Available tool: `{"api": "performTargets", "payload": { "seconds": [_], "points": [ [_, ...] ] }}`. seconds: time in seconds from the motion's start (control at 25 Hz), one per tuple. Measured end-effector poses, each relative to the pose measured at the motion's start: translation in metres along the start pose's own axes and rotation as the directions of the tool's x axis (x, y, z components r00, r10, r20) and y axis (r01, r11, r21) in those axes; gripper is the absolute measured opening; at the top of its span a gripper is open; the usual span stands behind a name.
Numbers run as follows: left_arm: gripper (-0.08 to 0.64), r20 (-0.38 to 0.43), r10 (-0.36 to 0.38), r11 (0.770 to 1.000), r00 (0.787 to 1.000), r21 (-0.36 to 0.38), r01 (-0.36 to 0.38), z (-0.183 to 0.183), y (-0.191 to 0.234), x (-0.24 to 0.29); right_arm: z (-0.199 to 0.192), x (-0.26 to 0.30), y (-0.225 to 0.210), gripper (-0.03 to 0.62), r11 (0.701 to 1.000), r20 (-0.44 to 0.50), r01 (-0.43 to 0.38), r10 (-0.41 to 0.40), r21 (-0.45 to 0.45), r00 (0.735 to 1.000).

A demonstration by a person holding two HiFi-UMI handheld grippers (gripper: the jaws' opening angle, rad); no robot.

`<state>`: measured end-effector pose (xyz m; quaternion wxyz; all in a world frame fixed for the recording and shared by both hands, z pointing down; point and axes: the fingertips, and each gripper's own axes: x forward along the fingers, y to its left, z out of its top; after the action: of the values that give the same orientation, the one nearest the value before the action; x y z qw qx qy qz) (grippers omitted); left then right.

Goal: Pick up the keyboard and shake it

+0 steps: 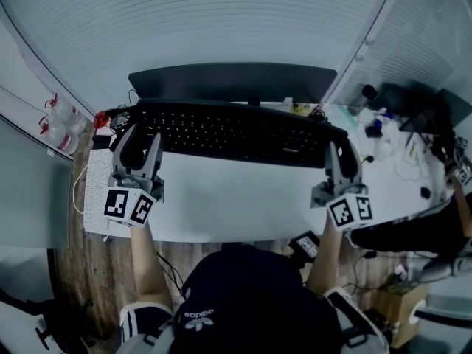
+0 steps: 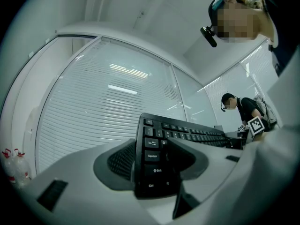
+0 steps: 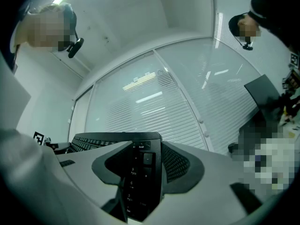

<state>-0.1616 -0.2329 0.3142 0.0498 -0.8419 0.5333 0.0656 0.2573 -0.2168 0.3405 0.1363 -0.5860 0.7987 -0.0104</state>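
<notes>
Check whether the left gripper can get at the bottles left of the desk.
Probably not yet: the left gripper has its jaws shut on the left end of the keyboard. The bottles themselves look unobstructed.

- keyboard point(image 1: 236, 135): black plastic, matt case; matt keycaps, pale printed legends.
- left gripper point(image 1: 140, 146), right gripper point(image 1: 341, 157): smooth pale grey plastic shells, faint sheen.
- pads point(image 2: 119, 161): dark, dimpled, rubbery-looking.
- marker cube point(image 1: 127, 205): matt black-and-white print.
- desk point(image 1: 236, 205): white top, smooth, low gloss up to the front edge.
- floor point(image 1: 96, 271), off the desk's left edge: wood-grain planks.
- blinds point(image 1: 206, 28): fine pale slats, satin.
- bottles point(image 1: 59, 127): clear plastic, red caps.
- box point(image 1: 398, 304), off the desk's right front corner: brown cardboard.
- shirt point(image 1: 251, 301): dark cloth.
</notes>
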Motion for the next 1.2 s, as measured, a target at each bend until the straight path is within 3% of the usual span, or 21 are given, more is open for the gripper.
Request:
{"api": "performTargets", "payload": {
  "seconds": [1.2],
  "points": [
    [0.218,-0.007,0.001,1.0,1.0,-0.004,-0.001,0.0069,-0.0015,-0.0017,0.0082,-0.0023,0.0029,0.186,1.0,-0.009,0.01,-0.01,0.008,1.0]
  ]
}}
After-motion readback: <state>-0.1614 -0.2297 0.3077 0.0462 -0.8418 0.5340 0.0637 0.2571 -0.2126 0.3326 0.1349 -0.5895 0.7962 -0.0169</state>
